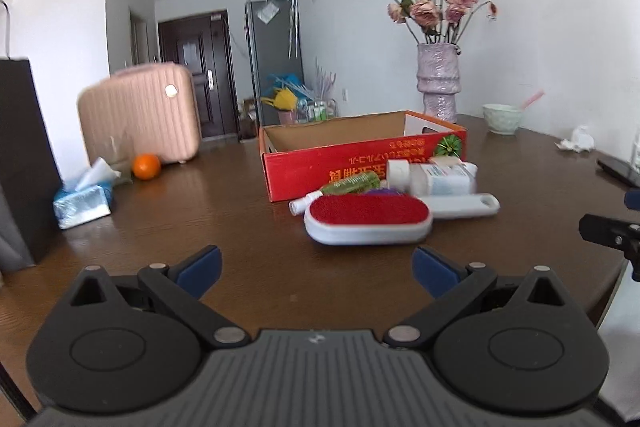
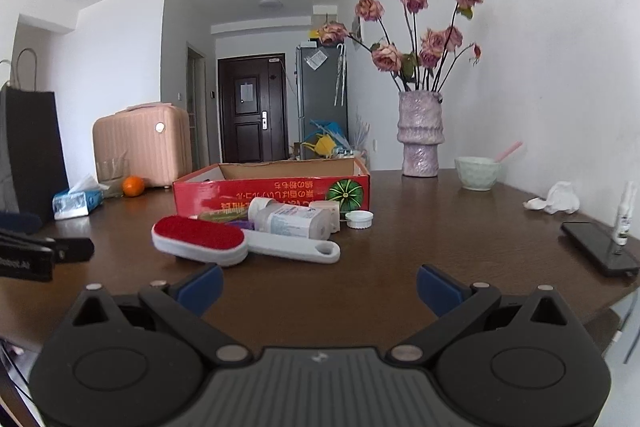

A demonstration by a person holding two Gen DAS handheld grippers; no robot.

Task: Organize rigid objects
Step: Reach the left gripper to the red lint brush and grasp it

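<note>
A red cardboard box [image 1: 320,171] [image 2: 240,191] stands open-topped on the brown table [image 1: 200,227] [image 2: 440,247]. In front of it lies a pile: a white lint brush with a red pad [image 1: 368,219] [image 2: 200,237], a white pill bottle [image 1: 436,177] [image 2: 288,221], a green spray bottle [image 1: 352,183], a small white lid [image 2: 359,219]. My left gripper [image 1: 316,271] is open, just short of the brush. My right gripper [image 2: 320,287] is open too, nearer than the brush handle [image 2: 296,251], holding nothing.
A vase of dried roses [image 1: 438,83] [image 2: 420,135] and a pale bowl [image 1: 502,119] [image 2: 478,173] stand at the back right. A tissue pack [image 1: 82,205], an orange [image 1: 147,166], a pink case [image 1: 140,115] sit left. A phone [image 2: 598,247] lies right.
</note>
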